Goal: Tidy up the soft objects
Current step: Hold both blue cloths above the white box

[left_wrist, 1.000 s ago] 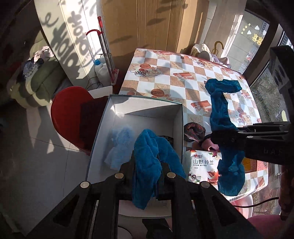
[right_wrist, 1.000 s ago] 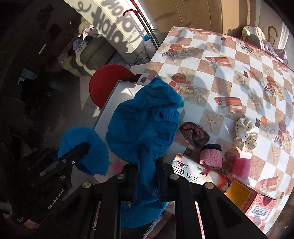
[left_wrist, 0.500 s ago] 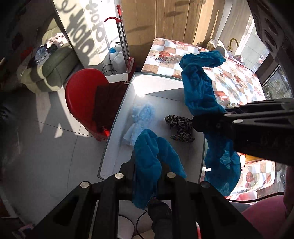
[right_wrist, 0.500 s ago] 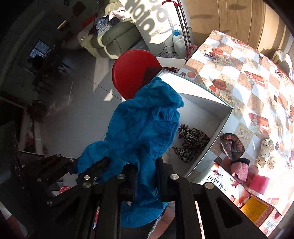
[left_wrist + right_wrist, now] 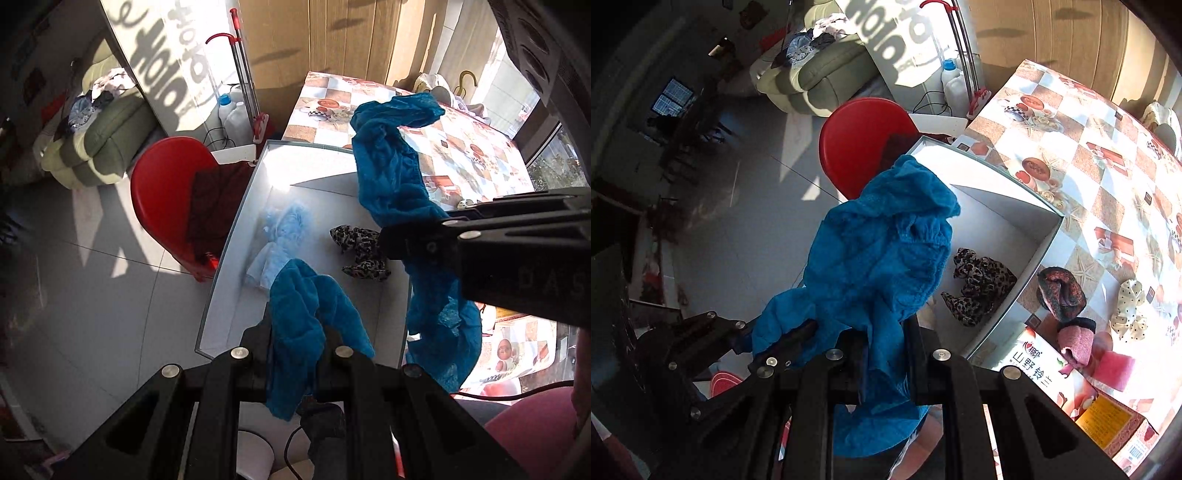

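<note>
A blue knitted cloth (image 5: 391,177) hangs above an open white box (image 5: 236,236). My left gripper (image 5: 295,330) is shut on one bunched end of it (image 5: 299,317). My right gripper (image 5: 886,332) is shut on the other part of the blue cloth (image 5: 882,258), which drapes forward over the box (image 5: 997,173). In the left wrist view the right gripper (image 5: 384,243) reaches in from the right. In the right wrist view the left gripper (image 5: 809,326) sits at lower left. Inside the box lie a pale blue cloth (image 5: 280,236) and a leopard-print scrunchie (image 5: 360,253).
The box stands at the edge of a checkered table (image 5: 1108,122). On the table lie a dark scrunchie (image 5: 1060,293), a pink band (image 5: 1075,339), a spotted bow (image 5: 1128,308), a pink sponge (image 5: 1113,369) and a printed carton (image 5: 1034,365). A red stool (image 5: 166,184) stands beside the box.
Both grippers carried the blue cloth leftwards from over the table's side to above the box during the first half second. Since then neither has moved.
</note>
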Demonstrator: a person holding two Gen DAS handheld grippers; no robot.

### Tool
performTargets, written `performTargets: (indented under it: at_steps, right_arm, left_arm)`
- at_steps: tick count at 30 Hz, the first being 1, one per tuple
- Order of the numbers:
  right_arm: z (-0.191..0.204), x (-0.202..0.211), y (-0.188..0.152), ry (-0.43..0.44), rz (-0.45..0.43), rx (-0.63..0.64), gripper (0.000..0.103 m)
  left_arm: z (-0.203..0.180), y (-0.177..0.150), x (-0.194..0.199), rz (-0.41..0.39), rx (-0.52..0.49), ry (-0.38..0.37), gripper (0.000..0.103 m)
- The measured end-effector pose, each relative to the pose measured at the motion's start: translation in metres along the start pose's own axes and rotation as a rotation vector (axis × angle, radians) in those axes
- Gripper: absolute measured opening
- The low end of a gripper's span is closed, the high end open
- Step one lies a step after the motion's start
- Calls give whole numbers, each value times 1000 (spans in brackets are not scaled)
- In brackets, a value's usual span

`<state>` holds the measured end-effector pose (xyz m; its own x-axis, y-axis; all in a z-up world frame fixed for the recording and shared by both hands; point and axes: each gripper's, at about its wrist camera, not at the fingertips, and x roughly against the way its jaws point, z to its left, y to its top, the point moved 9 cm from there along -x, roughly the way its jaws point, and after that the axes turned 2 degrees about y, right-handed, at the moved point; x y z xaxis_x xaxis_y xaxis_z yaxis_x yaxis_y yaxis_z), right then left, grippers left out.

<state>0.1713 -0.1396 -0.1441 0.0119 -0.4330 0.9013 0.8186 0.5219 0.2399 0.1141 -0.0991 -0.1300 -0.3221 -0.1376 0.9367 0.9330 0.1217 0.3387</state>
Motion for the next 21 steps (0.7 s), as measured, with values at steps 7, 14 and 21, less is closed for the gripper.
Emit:
performTargets:
  at_steps: [7,14,21]
  right_arm:
    - [-1,1,0,3,-4,-5,16]
    - [-1,1,-2,5,-4,-9,16]
    - [-2,1,-2,3,-6,-13,16]
  left_arm:
    - [0,0,0,0,1,1,15]
    - [1,-1,0,0,-6,1,15]
    - [2,-2,-1,1,-8,2,15]
